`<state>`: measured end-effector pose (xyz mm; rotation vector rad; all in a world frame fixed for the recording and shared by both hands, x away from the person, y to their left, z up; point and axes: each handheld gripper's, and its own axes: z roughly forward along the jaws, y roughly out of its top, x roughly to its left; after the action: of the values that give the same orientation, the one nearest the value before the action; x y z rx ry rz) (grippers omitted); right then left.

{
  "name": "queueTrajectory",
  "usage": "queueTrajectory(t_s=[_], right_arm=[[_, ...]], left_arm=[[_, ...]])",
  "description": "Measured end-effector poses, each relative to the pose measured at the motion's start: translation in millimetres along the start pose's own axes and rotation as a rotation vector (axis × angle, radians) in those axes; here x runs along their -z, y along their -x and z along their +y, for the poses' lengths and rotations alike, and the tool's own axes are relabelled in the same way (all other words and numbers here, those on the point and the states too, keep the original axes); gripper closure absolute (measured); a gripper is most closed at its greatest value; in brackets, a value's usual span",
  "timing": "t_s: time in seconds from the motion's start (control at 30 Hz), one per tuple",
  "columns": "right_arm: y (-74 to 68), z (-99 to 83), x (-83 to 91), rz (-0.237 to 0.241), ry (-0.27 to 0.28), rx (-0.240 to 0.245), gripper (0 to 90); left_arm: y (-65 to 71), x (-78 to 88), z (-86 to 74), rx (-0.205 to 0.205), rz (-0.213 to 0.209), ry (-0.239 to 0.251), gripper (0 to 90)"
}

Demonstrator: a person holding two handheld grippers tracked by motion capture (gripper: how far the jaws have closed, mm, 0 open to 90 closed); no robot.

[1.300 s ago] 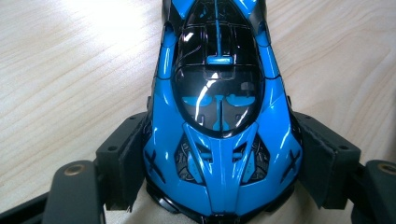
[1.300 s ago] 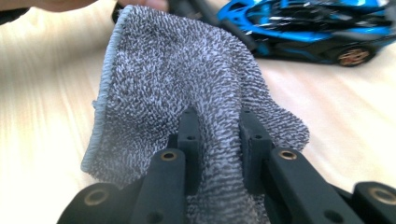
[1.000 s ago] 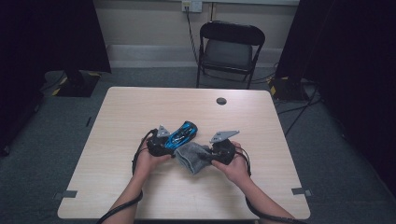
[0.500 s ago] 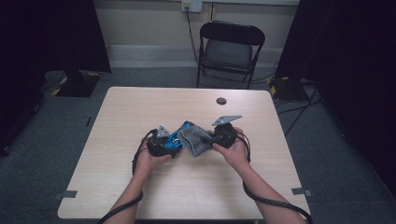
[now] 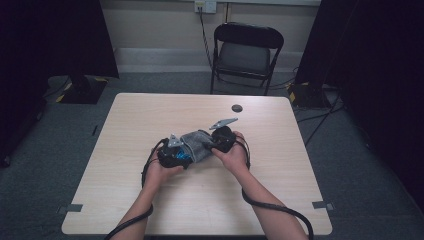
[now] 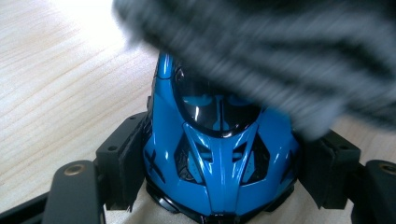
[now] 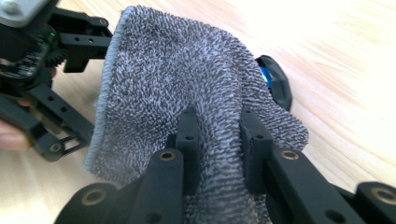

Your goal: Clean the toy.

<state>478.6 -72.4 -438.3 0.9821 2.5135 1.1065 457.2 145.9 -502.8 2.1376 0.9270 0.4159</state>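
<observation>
A glossy blue toy car (image 6: 219, 154) sits nose-up between the pads (image 6: 130, 163) of my left gripper (image 6: 224, 168), which is shut on its sides. In the high view the left gripper (image 5: 182, 156) rests at the table's middle, and just a sliver of the car (image 5: 184, 158) peeks out. A grey terry cloth (image 7: 187, 74) is pinched in my right gripper (image 7: 217, 135) and lies over the car's top (image 7: 275, 84). From above, the cloth (image 5: 196, 145) lies between both hands, with the right gripper (image 5: 209, 146) at its right edge.
The light wooden table (image 5: 280, 200) bears a small black round object (image 5: 237, 108) near its far edge. A black folding chair (image 5: 245, 50) stands behind the table. Cables trail from both grippers toward the near edge.
The right gripper has carried the cloth away from the person and leftward, up over the car. The blue body that showed earlier is now mostly covered. The left hand has stayed put.
</observation>
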Motion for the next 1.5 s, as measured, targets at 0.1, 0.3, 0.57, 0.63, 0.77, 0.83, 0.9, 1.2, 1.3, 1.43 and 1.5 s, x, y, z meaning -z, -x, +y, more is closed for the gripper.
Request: queueTrajectory(t_s=[0.1,0.3,0.57,0.63,0.77,0.83,0.9,1.2,1.3,1.43,1.5], right_arm=[[-3.3,3.6,-8.2,-0.003,-0.003,-0.004,73.0],[-12.3,9.2,-22.8,0.007,-0.021,0.011,72.0],[-24.7,7.9,-38.5,0.029,-0.039,0.039,71.5],[-24.7,7.6,-38.6,0.027,-0.038,0.035,71.8],[-22.0,7.2,-36.5,0.017,-0.036,0.036,72.2],[-20.7,6.6,-35.7,0.006,-0.033,0.033,72.2],[-18.8,6.5,-34.8,-0.006,-0.037,0.033,72.2],[-4.8,9.7,-31.5,-0.048,-0.049,0.008,72.1],[0.3,14.2,-29.7,-0.077,-0.049,0.011,72.0],[7.4,16.1,-30.3,-0.081,-0.055,0.007,71.9],[11.5,16.2,-31.5,-0.078,-0.057,-0.001,71.7]], left_arm=[[0.0,0.0,0.0,0.000,0.000,0.000,25.9],[0.1,0.0,0.0,0.001,0.000,0.000,25.9],[0.0,0.1,0.0,0.000,0.000,-0.001,25.9],[0.0,0.1,0.0,0.000,0.000,-0.001,25.9],[0.0,0.1,0.0,-0.001,0.001,-0.001,25.9],[0.1,0.1,-0.1,0.000,0.001,0.000,25.9],[0.1,0.0,-0.1,0.001,0.001,0.000,25.9],[0.1,0.0,-0.1,0.001,0.000,0.000,25.9],[0.1,0.1,0.0,0.000,0.000,0.000,25.9],[0.1,0.0,-0.1,0.000,0.000,0.000,25.9],[0.1,0.0,-0.1,0.001,0.000,0.000,25.9]])
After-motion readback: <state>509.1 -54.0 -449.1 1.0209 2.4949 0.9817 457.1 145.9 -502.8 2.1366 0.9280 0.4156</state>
